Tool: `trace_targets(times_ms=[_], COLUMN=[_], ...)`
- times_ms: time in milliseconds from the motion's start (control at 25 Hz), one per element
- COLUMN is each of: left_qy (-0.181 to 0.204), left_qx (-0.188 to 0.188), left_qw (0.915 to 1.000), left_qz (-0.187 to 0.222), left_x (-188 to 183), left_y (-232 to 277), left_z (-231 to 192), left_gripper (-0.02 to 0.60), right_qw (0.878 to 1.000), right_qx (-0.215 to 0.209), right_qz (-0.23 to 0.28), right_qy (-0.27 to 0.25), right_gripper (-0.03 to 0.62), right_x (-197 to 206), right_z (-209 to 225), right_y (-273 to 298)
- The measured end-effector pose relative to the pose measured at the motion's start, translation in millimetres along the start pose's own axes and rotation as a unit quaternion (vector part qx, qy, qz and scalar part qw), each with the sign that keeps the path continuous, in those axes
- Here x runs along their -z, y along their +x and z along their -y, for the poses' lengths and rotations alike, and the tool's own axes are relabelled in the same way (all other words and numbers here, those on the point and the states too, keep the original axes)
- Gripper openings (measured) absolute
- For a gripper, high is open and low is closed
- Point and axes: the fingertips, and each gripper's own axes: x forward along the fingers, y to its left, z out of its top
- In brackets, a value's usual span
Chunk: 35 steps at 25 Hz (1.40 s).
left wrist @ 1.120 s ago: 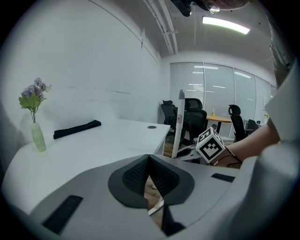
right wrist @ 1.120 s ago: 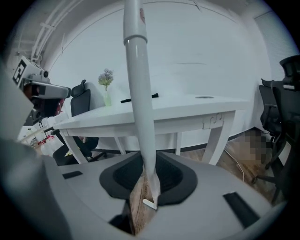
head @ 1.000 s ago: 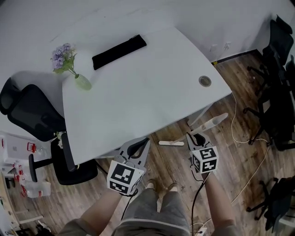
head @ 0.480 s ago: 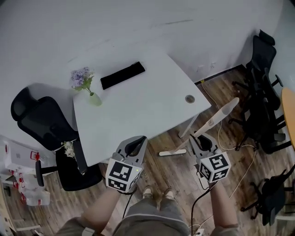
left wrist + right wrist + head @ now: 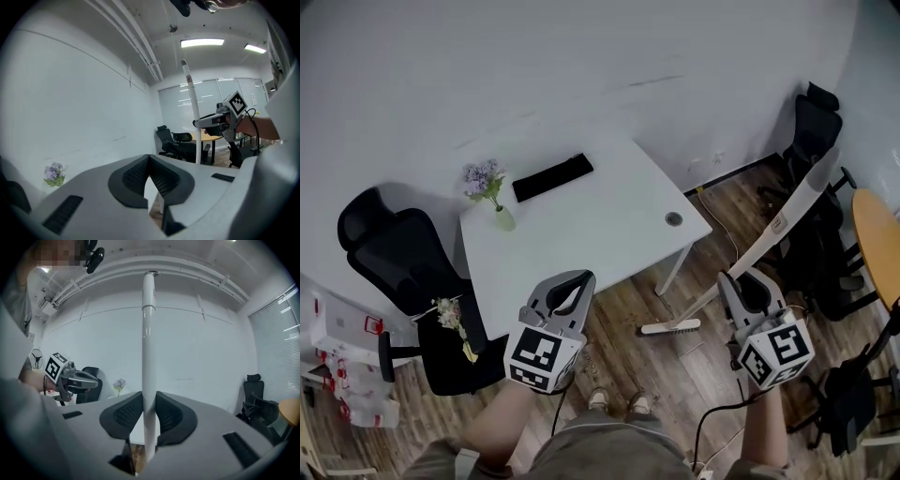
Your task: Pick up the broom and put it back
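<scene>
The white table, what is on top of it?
The table holds a vase of purple flowers, a long black pad and a round cap. Anything under the pad is hidden.

Left gripper [image 5: 584, 278]: grey plastic claw, round edges. Right gripper [image 5: 739, 279]: same look. Black bumpy pads [image 5: 123, 414] inside each claw. Behind each claw: white cube [image 5: 542, 354] with black square marks. Black cable [image 5: 703, 427] hangs behind cube. Person wears grey shorts [image 5: 600, 455], shoes [image 5: 598, 401].

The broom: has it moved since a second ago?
Yes. The broom, clamped in the right hand-held gripper, has swung up from lying low beside the white desk to nearly upright, its tip above the desk top.
</scene>
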Motion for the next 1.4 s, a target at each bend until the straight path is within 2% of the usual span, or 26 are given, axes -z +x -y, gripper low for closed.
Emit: trace_targets(times_ms=[280, 520, 1040, 1400], left_qy=[0.025, 0.010, 0.009, 0.010], left_qx=[0.010, 0.012, 0.011, -0.021], left_qw=[0.9996, 0.9999, 0.9999, 0.9997], left_qz=[0.013, 0.005, 0.003, 0.006], left_x=[-18.2, -7.1, -7.1, -15.8], left_y=[-33.9, -40.2, -39.0, -39.1], left_z=[18.5, 22.7, 30.0, 17.4], left_gripper=[0.015, 0.015, 0.015, 0.015], right_qw=[1.000, 1.000, 0.999, 0.997], right_qx=[-0.005, -0.007, -0.022, -0.071], right_qz=[0.020, 0.013, -0.028, -0.029], right_qy=[0.005, 0.023, 0.012, -0.011], right_gripper=[0.104, 0.104, 0.104, 0.104], right_x=[-31.1, -25.5, 2.3, -12.6], right_z=[-16.7, -26.5, -37.5, -34.0], right_y=[-56.4, -74.5, -74.2, -57.3])
